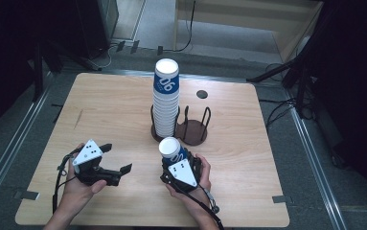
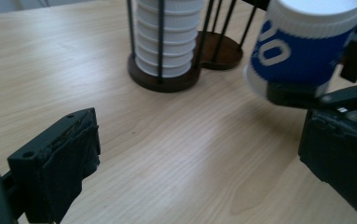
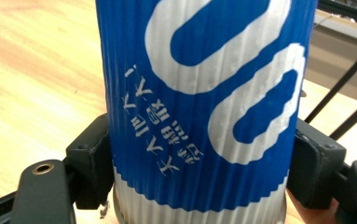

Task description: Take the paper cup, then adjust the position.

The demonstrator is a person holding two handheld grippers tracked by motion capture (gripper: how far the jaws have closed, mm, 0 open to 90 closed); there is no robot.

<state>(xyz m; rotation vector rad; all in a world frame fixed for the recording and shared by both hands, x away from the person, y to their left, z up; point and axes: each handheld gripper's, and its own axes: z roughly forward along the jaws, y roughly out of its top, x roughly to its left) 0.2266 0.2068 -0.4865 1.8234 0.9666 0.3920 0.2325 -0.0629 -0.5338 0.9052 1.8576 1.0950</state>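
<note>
The right gripper (image 1: 175,163) is clenching a single blue-and-white paper cup (image 1: 171,149), its two black jaws pressing on opposite sides of the ribbed blue wall (image 3: 199,107), as the right gripper view is showing up close. The cup is being held upside down, its white closed end facing up, just in front of the dark wooden cup holder (image 1: 190,132), on the person's side of it and apart from it. In the left gripper view the same cup (image 2: 302,51) is hanging tilted above the wooden table (image 1: 114,110), to the right of the holder (image 2: 164,77).

The left gripper (image 1: 119,165) is sitting released, its jaws standing wide apart with only bare tabletop between them; it is hovering well to the left of the holder and nearer the person. Its padded fingers (image 2: 59,158) are rising from the bottom corners of its own view.

A tall stack of matching cups (image 1: 166,98) is standing in the left ring of the holder, between its thin upright rods, while the right ring is standing without cups
</note>
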